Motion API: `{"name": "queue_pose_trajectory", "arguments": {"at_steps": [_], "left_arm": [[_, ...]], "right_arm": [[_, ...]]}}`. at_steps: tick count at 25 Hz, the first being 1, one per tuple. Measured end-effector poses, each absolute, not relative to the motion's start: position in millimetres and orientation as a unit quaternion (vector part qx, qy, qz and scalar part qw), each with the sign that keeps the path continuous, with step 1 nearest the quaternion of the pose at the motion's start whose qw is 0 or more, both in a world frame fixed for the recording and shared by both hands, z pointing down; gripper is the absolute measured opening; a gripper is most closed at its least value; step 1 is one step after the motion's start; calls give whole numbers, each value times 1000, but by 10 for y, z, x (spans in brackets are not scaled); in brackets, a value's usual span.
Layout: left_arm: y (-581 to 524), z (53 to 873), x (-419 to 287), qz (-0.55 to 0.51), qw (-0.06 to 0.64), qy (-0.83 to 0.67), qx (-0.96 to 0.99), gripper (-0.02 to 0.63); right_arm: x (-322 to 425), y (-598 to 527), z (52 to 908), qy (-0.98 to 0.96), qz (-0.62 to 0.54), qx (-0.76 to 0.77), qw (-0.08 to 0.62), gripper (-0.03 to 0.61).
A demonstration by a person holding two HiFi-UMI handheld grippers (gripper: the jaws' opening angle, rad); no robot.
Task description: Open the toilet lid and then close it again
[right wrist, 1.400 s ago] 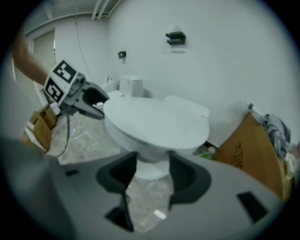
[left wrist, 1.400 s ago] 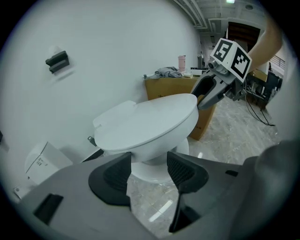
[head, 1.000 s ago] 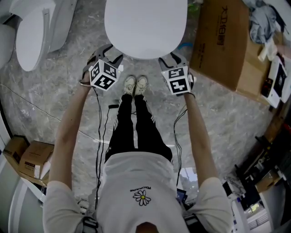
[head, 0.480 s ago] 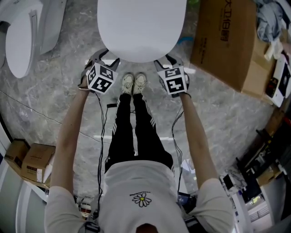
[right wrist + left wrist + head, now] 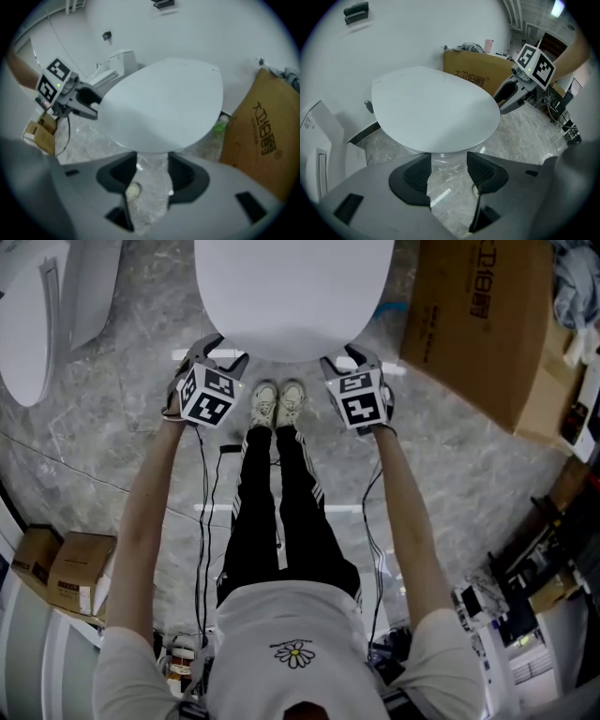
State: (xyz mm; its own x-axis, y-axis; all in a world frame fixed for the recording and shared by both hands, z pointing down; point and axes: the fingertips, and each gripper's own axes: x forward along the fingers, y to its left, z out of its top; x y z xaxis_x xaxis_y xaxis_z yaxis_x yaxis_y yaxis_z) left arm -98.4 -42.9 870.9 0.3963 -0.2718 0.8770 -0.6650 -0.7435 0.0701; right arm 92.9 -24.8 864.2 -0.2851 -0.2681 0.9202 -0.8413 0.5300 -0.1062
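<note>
The white toilet lid (image 5: 292, 292) lies flat and closed at the top of the head view. My left gripper (image 5: 220, 354) hangs at its front left edge and my right gripper (image 5: 345, 357) at its front right edge, both pointing steeply down. In the left gripper view the lid (image 5: 436, 112) fills the middle, its front rim just beyond my open left gripper (image 5: 449, 161); only floor shows between the pads. In the right gripper view the lid (image 5: 164, 108) sits just beyond my open right gripper (image 5: 152, 161), with nothing between its pads. Neither gripper touches the lid.
A large cardboard box (image 5: 478, 324) stands right of the toilet. A second toilet (image 5: 37, 315) is at the far left. Small boxes (image 5: 66, 568) lie at the lower left. Cables (image 5: 202, 502) trail over the marble floor. The person's shoes (image 5: 278, 404) stand right before the bowl.
Both grippers have sunk and come closer to the lid's front rim, one on each side. Their jaws stay as wide as before. The lid has not moved.
</note>
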Motion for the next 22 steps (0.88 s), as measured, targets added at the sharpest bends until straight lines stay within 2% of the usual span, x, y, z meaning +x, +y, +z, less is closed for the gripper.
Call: {"name": "queue_pose_trajectory", "arguments": {"at_steps": [14, 22], "left_arm": [[-428, 8814, -1001, 463, 212, -298, 807, 253], [-461, 8450, -1188, 466, 220, -322, 795, 253]], "right_arm": [[914, -238, 8732, -741, 295, 381, 467, 216], [1242, -245, 8287, -724, 303, 421, 454, 204]]}}
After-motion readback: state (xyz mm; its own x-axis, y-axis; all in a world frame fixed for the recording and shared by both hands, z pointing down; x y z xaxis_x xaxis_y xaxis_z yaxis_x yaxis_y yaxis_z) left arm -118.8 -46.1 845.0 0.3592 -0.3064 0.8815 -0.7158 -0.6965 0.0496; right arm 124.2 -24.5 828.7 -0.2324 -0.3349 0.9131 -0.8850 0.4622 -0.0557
